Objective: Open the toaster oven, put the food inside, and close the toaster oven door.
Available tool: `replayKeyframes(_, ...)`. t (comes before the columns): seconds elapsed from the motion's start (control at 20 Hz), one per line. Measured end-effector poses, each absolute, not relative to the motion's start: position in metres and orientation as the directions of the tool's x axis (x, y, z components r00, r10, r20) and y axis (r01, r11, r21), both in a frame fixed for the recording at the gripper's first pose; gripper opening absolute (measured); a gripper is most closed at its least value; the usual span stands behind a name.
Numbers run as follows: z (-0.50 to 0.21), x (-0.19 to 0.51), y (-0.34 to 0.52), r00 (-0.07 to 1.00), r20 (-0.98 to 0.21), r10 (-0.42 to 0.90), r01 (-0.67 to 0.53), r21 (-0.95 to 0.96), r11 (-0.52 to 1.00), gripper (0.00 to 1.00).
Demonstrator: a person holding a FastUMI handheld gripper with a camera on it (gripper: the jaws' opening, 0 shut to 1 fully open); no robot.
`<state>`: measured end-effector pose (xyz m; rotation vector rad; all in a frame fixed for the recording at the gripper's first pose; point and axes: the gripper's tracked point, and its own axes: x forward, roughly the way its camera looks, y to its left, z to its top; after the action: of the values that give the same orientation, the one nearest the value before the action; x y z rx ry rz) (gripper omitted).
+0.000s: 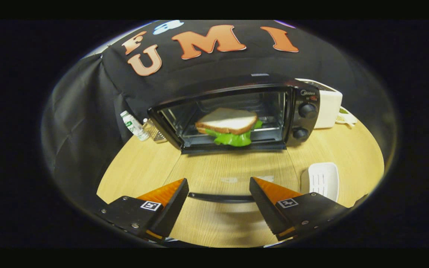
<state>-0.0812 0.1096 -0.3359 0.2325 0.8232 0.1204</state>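
Note:
The black toaster oven [306, 97] stands at the back of the wooden table [352, 149] with its door [233, 167] folded down flat toward me. Through the glass of the door I see the table's wood. A sandwich [226, 122] of white bread with green lettuce lies on the rack inside, its lettuce hanging over the front lip. The door's dark curved handle [220, 197] runs across the gap between my fingers. My gripper [218, 181] is open, one finger at each end of the handle, and neither presses on it.
A white appliance [328, 106] stands right of the oven. A white ribbed dish [322, 180] lies on the table beside my right finger. Left of the oven are a small white bottle [132, 125] and a clear ridged object [154, 132]. Black cloth walls close the back and left.

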Motion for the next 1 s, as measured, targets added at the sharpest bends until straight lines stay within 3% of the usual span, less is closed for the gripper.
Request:
replayKeyframes(0.65,-0.398,-0.133,0.109,0.473,-0.872,0.121,0.005,0.140,0.990,0.91)
replayKeyframes(1.0,-0.422,-0.102,0.104,0.494,-0.867,0.063,0.027,0.087,0.996,0.90)
